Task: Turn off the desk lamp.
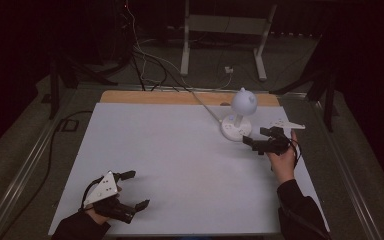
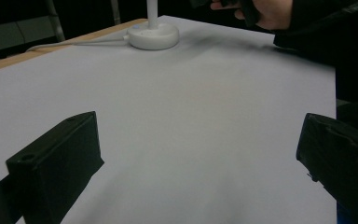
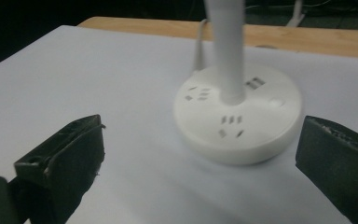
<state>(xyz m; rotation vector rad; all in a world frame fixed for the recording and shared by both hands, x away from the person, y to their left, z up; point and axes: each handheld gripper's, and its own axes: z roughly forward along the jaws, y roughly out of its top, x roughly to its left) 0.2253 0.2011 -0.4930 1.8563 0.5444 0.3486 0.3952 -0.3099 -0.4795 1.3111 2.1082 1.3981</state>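
One white desk lamp with a round socket base (image 1: 236, 128) and a globe head sits at the far right of the white-covered table (image 1: 180, 165), right gripper (image 1: 256, 138) just beside its base with fingers wide apart, empty; left gripper (image 1: 134, 190) near-left, fingers wide apart, empty.

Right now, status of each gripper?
Left gripper: open, holding nothing.
Right gripper: open, holding nothing, near the lamp base.

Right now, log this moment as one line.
left claw: open, empty | right claw: open, beside lamp base | lamp: upright
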